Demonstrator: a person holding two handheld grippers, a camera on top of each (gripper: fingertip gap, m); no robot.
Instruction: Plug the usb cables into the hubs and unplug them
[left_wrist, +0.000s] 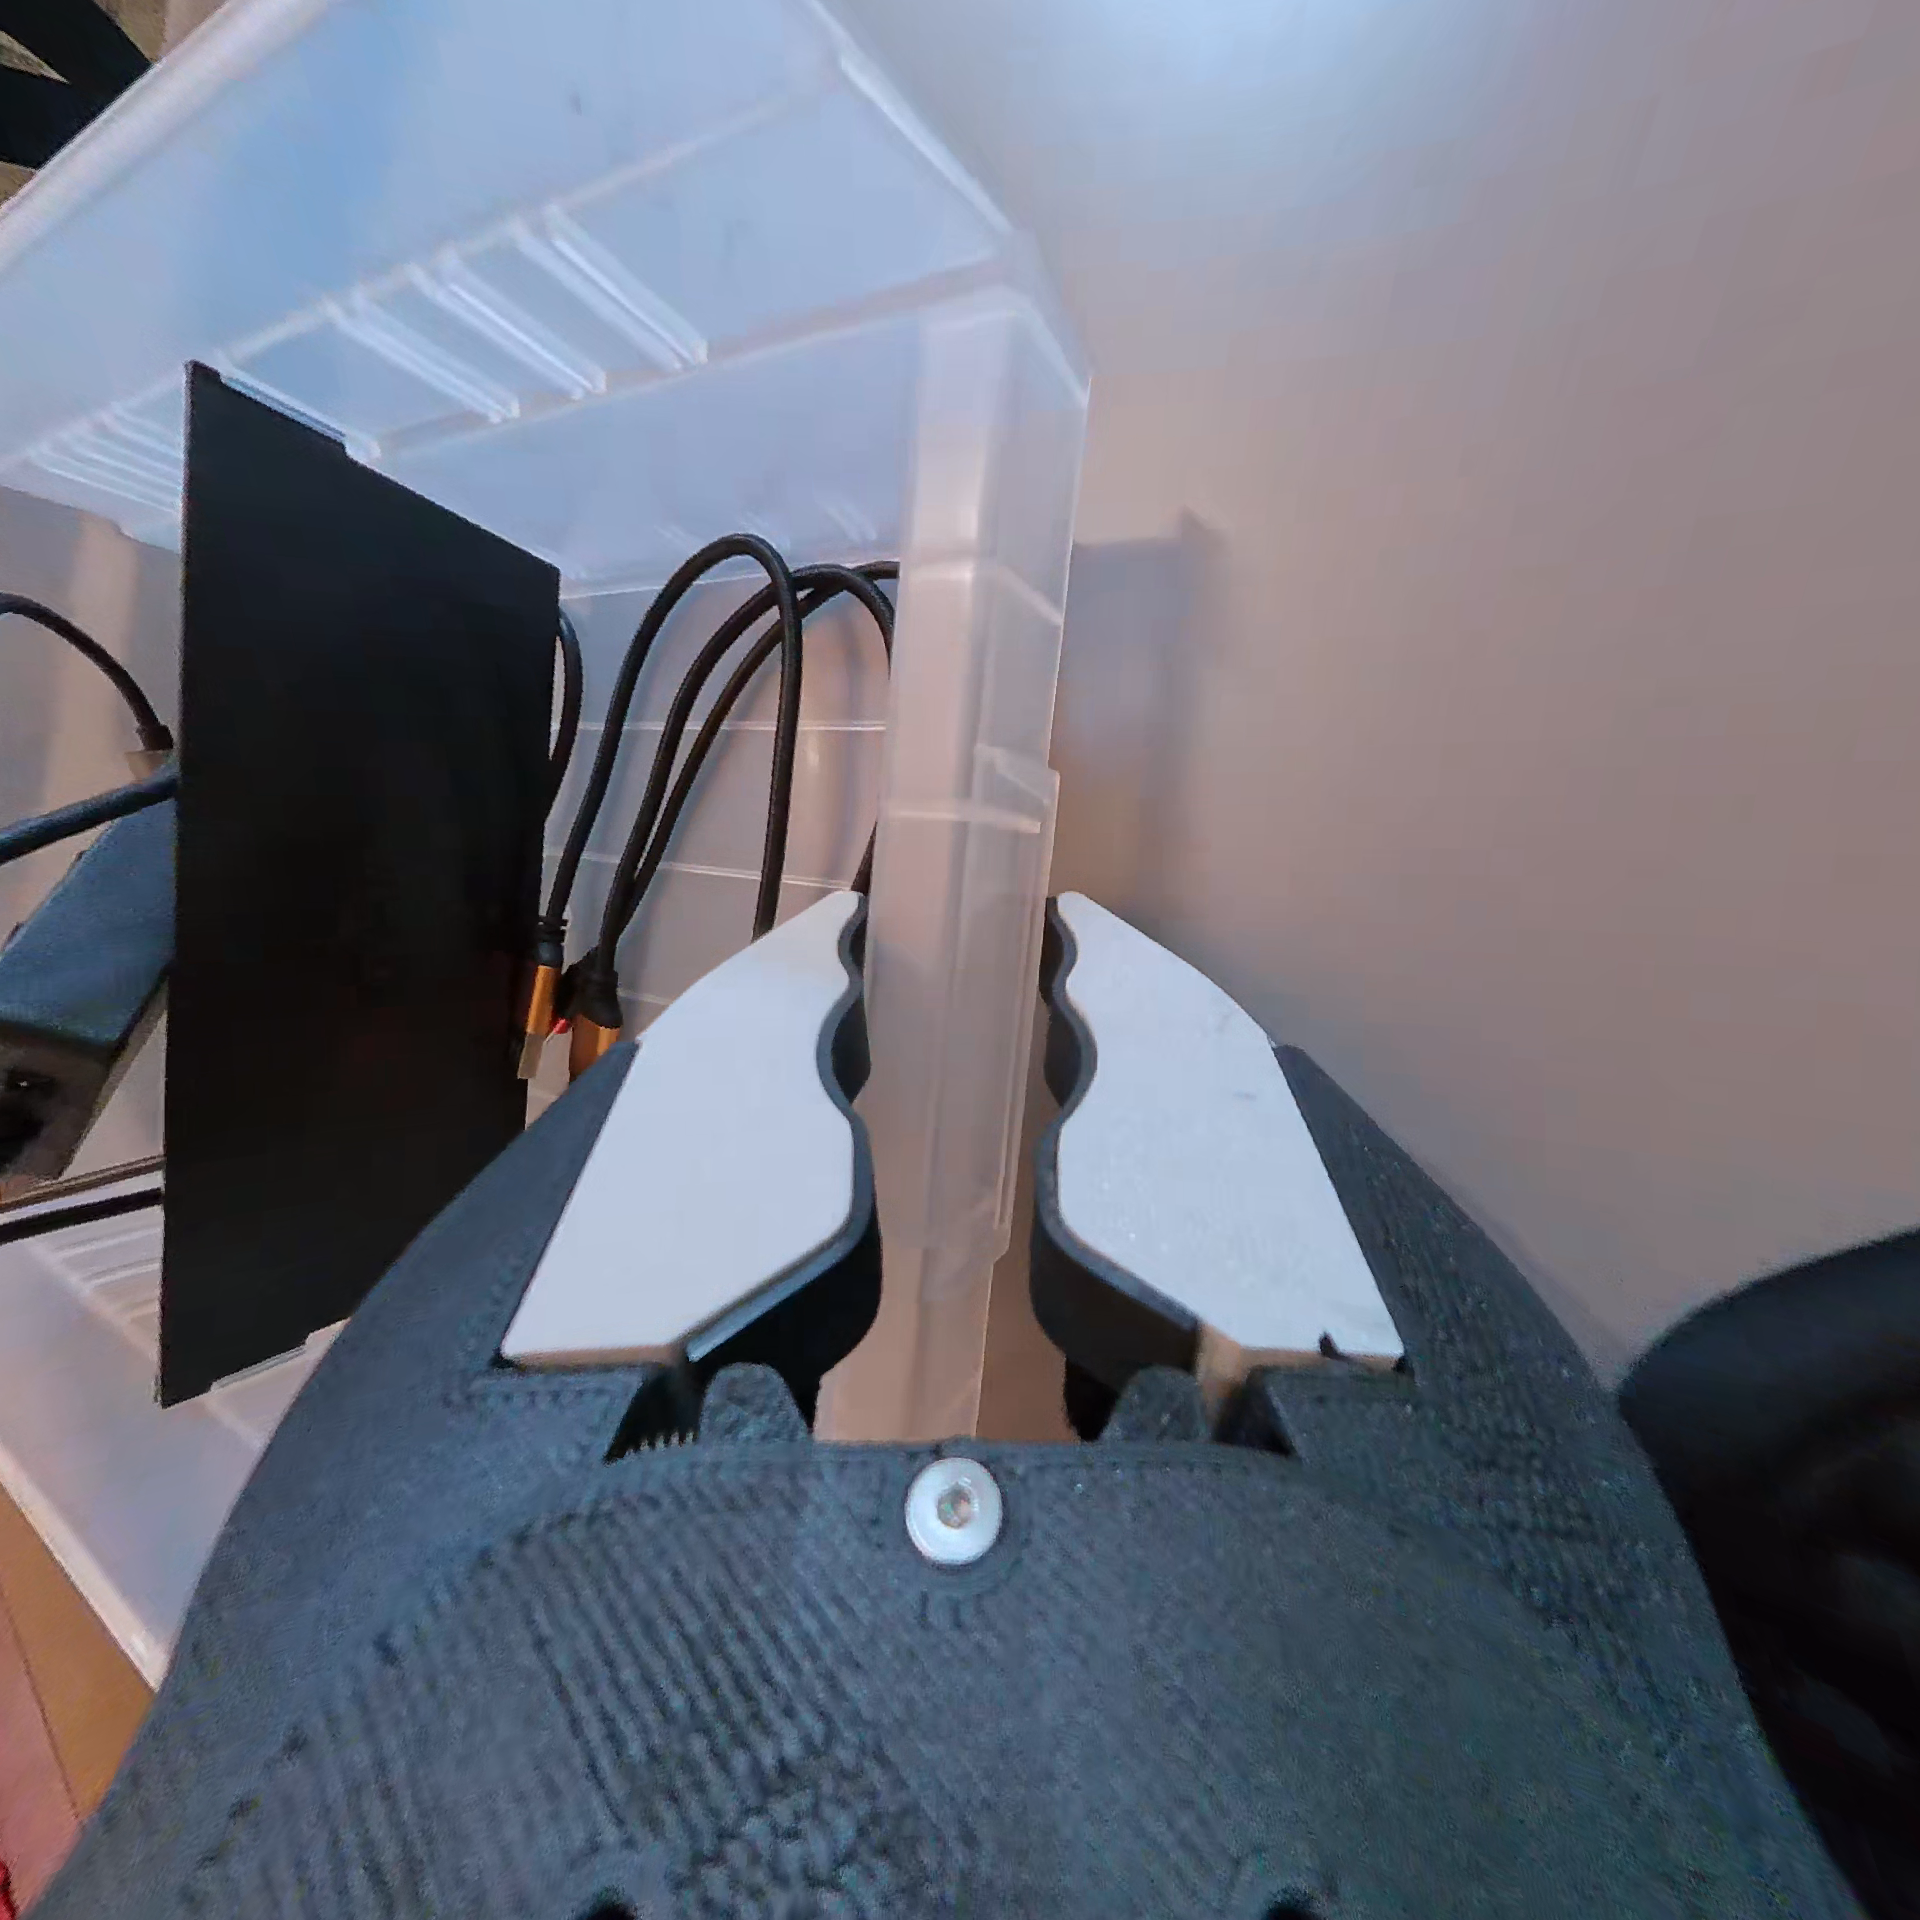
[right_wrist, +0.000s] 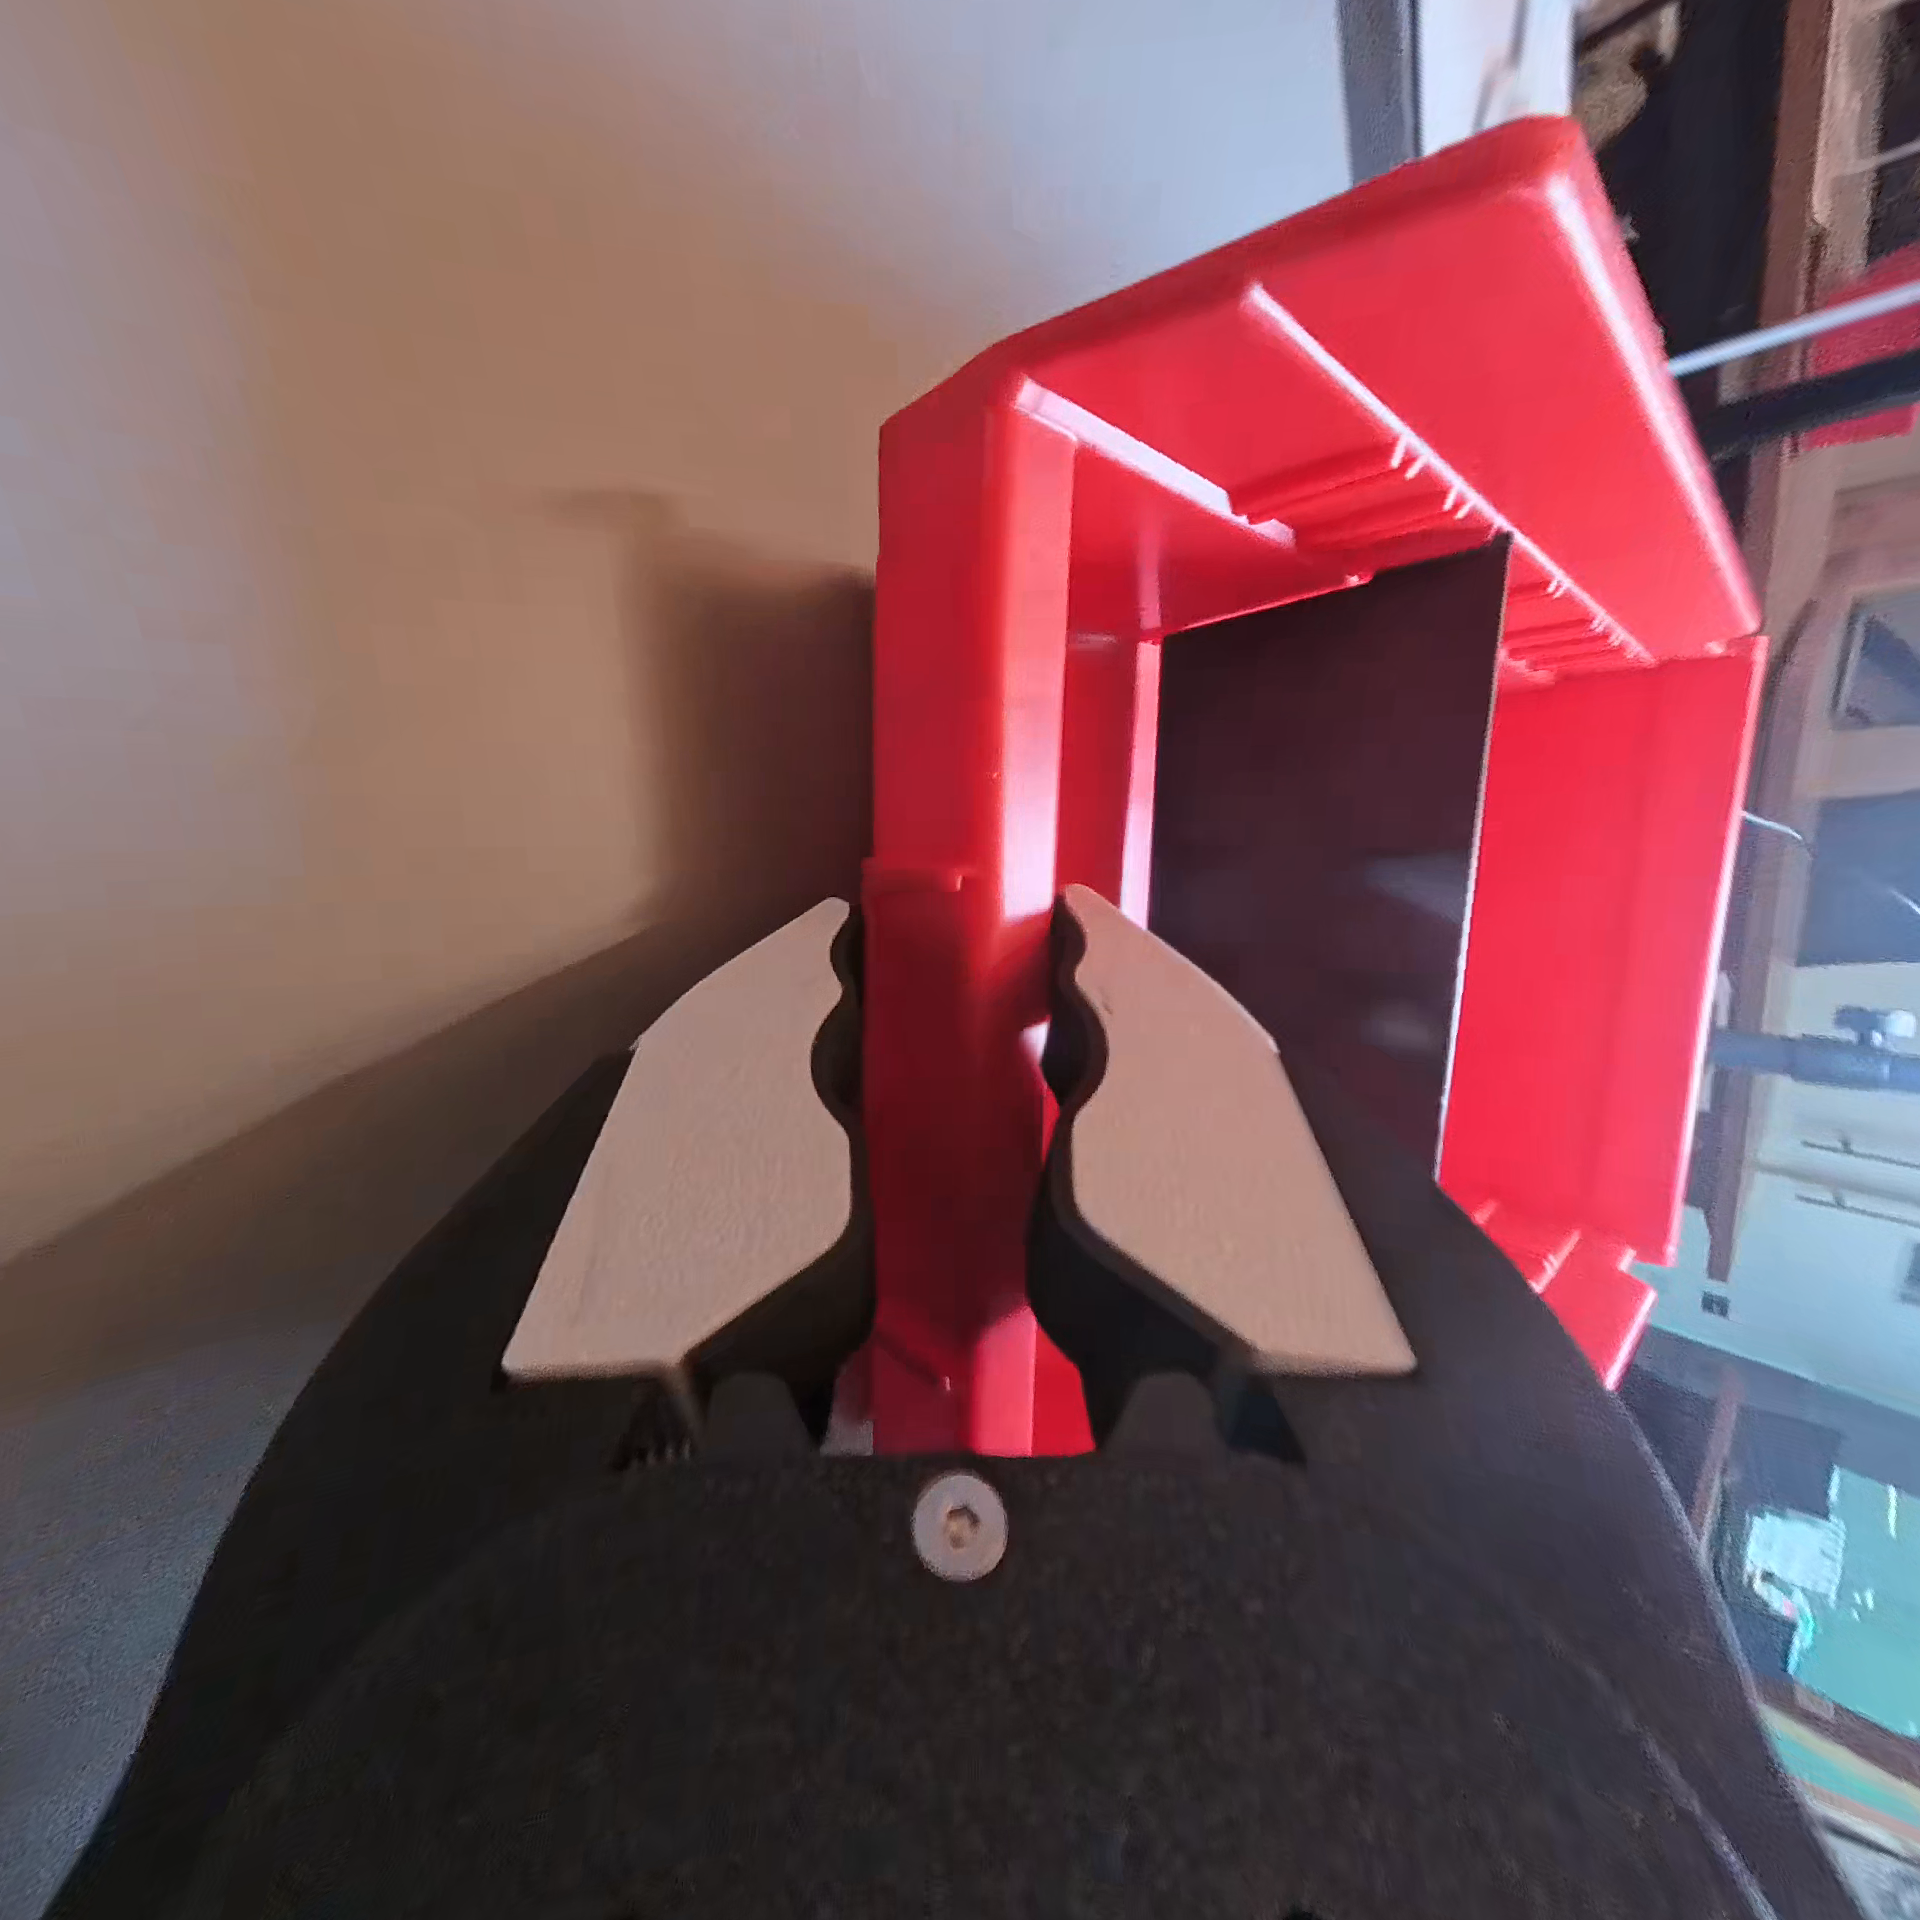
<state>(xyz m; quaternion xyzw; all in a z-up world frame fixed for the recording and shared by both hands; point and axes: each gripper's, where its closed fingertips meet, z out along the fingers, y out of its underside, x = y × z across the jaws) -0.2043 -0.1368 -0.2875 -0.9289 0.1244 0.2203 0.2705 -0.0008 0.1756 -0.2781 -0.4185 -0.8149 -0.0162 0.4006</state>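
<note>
I note my left gripper pinching the clear bin corner post, black USB cables and hub inside, my right gripper clamping the red bin holding a black divider

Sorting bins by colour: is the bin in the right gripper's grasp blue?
No, the bin whose edge sits between the right gripper fingers is red.
</note>
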